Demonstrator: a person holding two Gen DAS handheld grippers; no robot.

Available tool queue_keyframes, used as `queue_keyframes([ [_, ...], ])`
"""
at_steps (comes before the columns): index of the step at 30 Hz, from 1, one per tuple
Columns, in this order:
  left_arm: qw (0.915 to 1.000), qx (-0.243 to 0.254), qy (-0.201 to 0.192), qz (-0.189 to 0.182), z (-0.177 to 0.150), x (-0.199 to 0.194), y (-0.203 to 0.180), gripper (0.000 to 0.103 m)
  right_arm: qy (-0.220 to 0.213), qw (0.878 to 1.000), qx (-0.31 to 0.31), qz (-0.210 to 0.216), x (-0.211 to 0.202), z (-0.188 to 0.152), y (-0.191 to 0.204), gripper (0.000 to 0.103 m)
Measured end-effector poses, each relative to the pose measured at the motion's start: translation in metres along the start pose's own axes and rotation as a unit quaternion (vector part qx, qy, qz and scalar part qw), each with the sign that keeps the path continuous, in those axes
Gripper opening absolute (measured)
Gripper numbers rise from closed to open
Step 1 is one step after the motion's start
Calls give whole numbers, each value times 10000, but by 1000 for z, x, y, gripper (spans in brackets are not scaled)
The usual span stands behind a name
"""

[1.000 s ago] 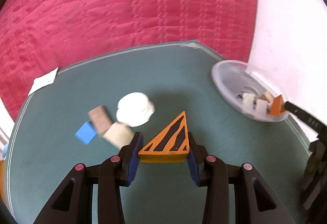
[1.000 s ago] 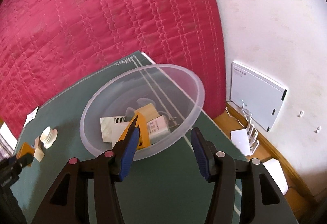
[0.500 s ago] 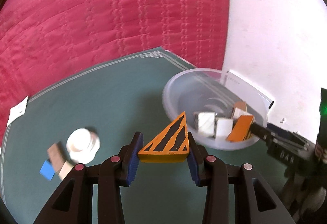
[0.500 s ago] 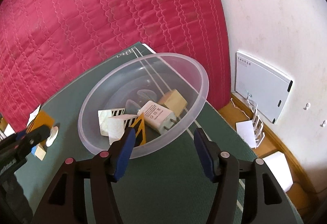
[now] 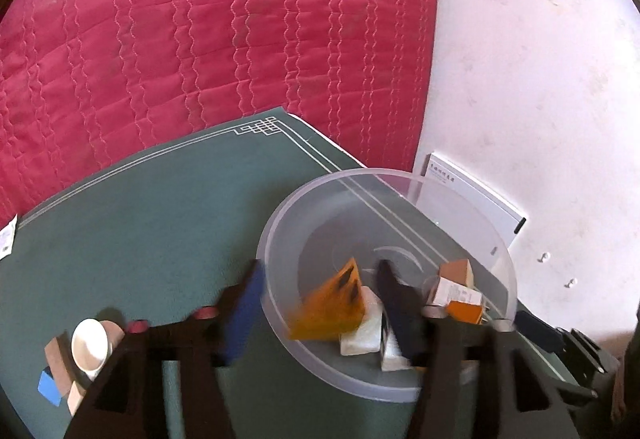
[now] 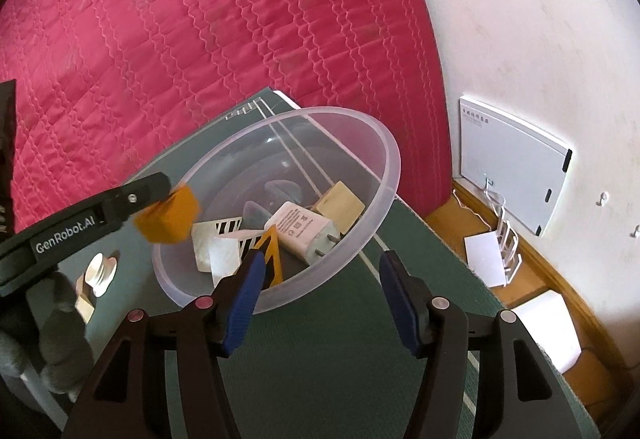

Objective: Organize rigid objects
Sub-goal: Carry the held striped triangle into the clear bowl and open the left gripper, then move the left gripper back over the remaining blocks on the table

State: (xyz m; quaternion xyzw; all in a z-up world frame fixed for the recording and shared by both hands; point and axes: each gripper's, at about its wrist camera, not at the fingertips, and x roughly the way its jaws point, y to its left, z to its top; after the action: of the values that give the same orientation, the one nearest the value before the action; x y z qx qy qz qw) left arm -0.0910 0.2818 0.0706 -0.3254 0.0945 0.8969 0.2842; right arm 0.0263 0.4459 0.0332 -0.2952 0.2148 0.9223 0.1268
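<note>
A clear plastic bowl [image 5: 360,175] stands on the green mat [image 5: 140,219]. My left gripper [image 5: 320,313] hangs over its near rim with its jaws opening. The orange black-striped triangle [image 5: 332,307] is blurred between the fingers, touching neither pad, above the bowl's contents. In the right wrist view a left finger [image 6: 148,191] reaches over the bowl [image 6: 392,159] with the orange triangle [image 6: 168,217] at its tip. Inside lie a white charger [image 6: 304,231], a wooden block [image 6: 340,207], striped white blocks [image 6: 218,235] and another orange striped piece [image 6: 272,251]. My right gripper [image 6: 322,299] stands open and empty before the bowl.
On the mat's left lie a white round cap [image 5: 90,345], a blue block [image 5: 48,387] and small wooden blocks [image 5: 54,359]. A red quilted cover [image 5: 200,39] rises behind the table. A white panel [image 6: 516,163] leans on the wall at right.
My left gripper carried the orange triangle rightward from the loose blocks to over the bowl, then its jaws spread and let it go. The right gripper's jaws widened slightly.
</note>
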Motion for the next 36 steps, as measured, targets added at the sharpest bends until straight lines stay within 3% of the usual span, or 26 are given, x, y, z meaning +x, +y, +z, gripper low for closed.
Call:
queue_keyframes([
  [12,9990,-199,171,374,-24,2,24,74,-6,10000,29,12,2,0,-1,61],
  [24,9969,-254,153,728,-44,-18,34,81,-59,9999,89,26,-1,-1,-3,61],
  [36,9924,-594,167,1062,-67,-45,66,82,-91,9999,131,0,-4,-1,-6,61],
])
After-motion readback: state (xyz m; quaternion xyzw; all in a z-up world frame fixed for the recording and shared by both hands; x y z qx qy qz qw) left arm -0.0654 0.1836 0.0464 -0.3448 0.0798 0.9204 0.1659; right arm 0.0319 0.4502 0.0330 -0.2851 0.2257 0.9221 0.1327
